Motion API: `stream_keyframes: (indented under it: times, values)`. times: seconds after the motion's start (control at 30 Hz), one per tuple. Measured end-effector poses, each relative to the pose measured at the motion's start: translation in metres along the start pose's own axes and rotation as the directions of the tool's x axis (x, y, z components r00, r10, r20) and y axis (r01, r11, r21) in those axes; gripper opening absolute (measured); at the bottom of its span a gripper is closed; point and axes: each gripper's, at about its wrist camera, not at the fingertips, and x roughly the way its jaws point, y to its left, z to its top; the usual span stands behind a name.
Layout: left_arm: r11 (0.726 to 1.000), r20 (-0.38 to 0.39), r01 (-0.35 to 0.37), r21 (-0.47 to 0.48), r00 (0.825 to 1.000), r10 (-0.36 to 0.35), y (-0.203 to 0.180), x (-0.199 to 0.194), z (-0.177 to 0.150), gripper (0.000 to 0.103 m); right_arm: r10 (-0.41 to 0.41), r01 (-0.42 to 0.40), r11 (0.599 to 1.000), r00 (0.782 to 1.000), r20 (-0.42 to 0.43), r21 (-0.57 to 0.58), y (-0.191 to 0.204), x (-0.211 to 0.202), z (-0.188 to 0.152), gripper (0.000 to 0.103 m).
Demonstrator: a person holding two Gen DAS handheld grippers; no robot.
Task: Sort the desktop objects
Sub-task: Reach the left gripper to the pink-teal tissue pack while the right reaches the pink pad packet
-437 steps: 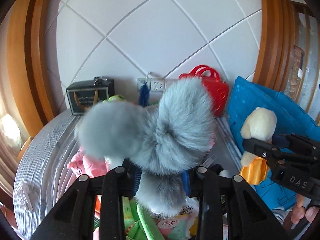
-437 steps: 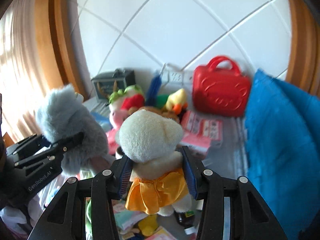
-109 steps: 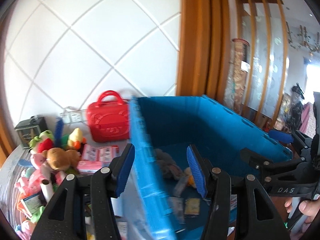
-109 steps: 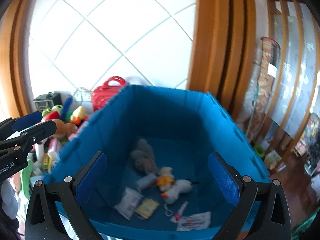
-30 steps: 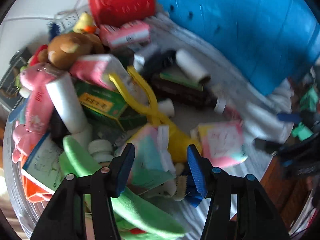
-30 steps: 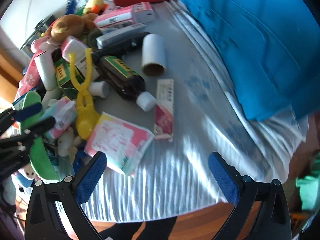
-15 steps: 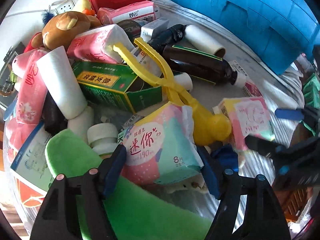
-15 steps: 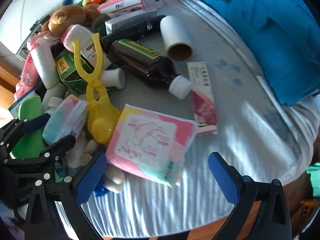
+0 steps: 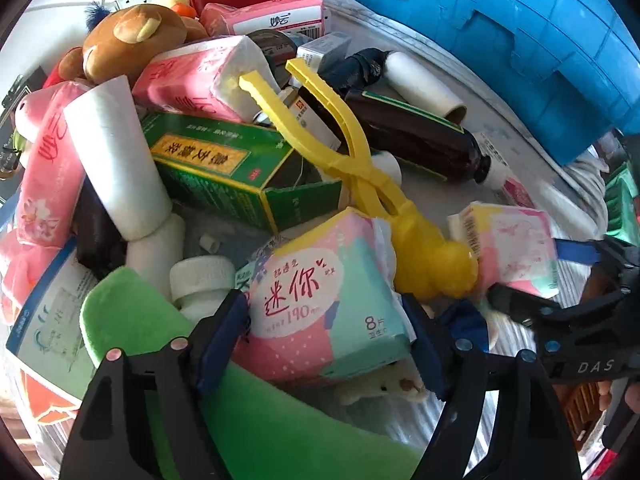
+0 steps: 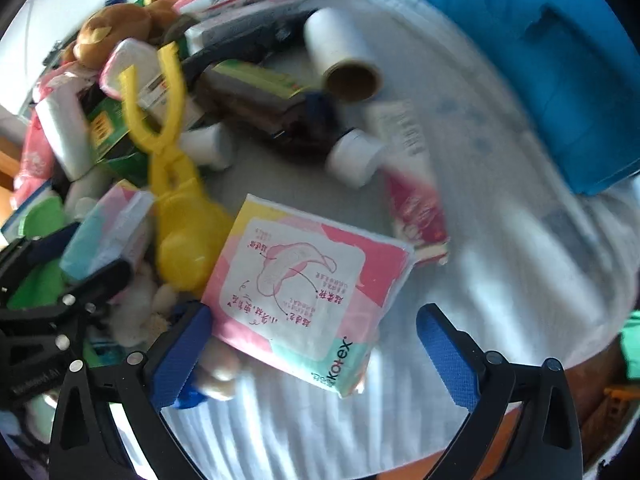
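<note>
Blue-padded, my left gripper (image 9: pixel 326 340) points steeply down over the pile, its jaws opening around the pink-and-teal pad pack (image 9: pixel 320 304); I can't tell whether the pads touch it. My right gripper (image 10: pixel 314 344) hangs just as steeply, jaws wide apart, astride the corner of the Kotex pack (image 10: pixel 308 292), right pad clear. Striped cloth (image 10: pixel 500 280) to the right lies bare up to the blue crate (image 10: pixel 568 60); clutter crowds the left.
</note>
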Motion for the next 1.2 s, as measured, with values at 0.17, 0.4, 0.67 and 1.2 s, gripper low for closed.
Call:
stream_keyframes:
  times: [0.17, 0.4, 0.67, 1.2]
  values:
    - [0.994, 0.04, 0.042, -0.099, 0.998, -0.039, 0.01, 0.004, 0.017, 0.064, -0.093, 0.092, 0.996, 0.995, 0.03, 0.015, -0.019, -0.01, 0.008, 0.103]
    - [0.991, 0.135, 0.055, -0.12, 0.99, -0.038, 0.03, -0.04, 0.02, 0.058, -0.042, 0.041, 0.999, 0.999, 0.021, 0.026, -0.022, -0.018, -0.001, 0.103]
    - [0.999, 0.139, 0.032, 0.008, 0.99, -0.033, 0.008, -0.057, 0.027, 0.065, -0.027, 0.026, 0.999, 0.999, 0.034, 0.048, -0.028, -0.024, 0.002, 0.103]
    - [0.988, 0.007, -0.071, 0.139, 0.997, 0.071, -0.019, -0.009, -0.002, 0.071, -0.01, 0.008, 0.998, 1.0, 0.021, 0.058, -0.031, -0.03, 0.001, 0.103]
